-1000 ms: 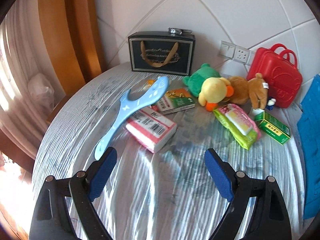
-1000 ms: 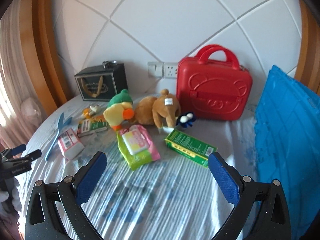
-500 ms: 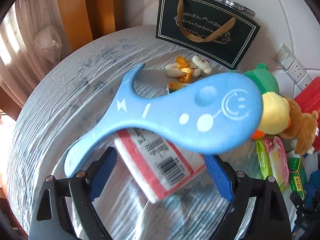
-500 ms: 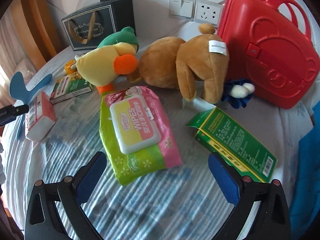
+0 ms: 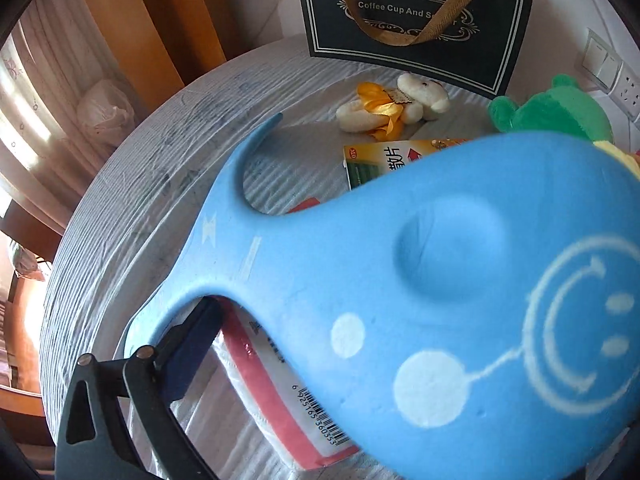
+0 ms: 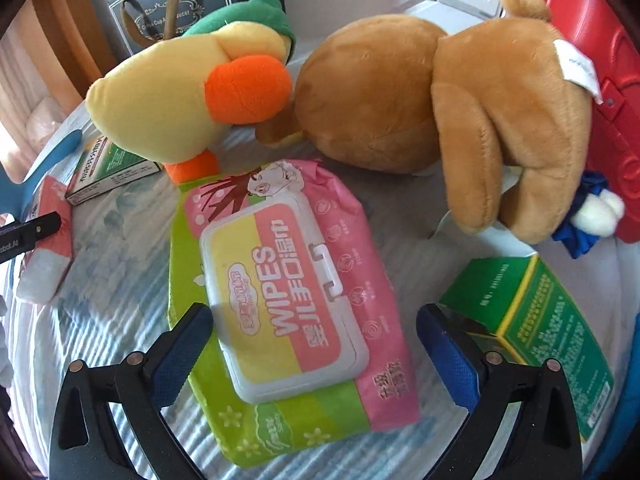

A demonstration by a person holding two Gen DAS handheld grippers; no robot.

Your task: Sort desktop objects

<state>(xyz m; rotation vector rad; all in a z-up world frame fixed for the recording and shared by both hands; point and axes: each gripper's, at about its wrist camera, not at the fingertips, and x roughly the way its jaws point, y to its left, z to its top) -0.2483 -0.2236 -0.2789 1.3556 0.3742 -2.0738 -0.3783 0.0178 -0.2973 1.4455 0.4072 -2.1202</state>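
Left wrist view: my left claw point(image 5: 360, 420) is down over the tissue pack point(image 5: 280, 392), which lies on the striped tablecloth point(image 5: 132, 200) with the blue plastic paddle point(image 5: 400, 280) resting across its top. I see only my left finger point(image 5: 188, 344), just beside the pack's near-left edge; the paddle hides the other, so I cannot tell how wide I stand. I judge the pack soft and light, best squeezed across its short sides. The paddle looks stiff, smooth and slippery, and it may slide off. Farther back lie a green medicine box point(image 5: 384, 160), a small white bear point(image 5: 396, 110) and a dark gift bag point(image 5: 416, 20).

Right wrist view: my right claw point(image 6: 312, 344) is spread wide, empty, straddling the near end of the wipes pack point(image 6: 288, 300). I judge it soft, slick film with some heft; the hard lid is the firmer place to pinch. Behind it sit a yellow duck point(image 6: 180, 92) and a brown plush point(image 6: 440, 100); a green carton point(image 6: 540, 328) lies to the right.
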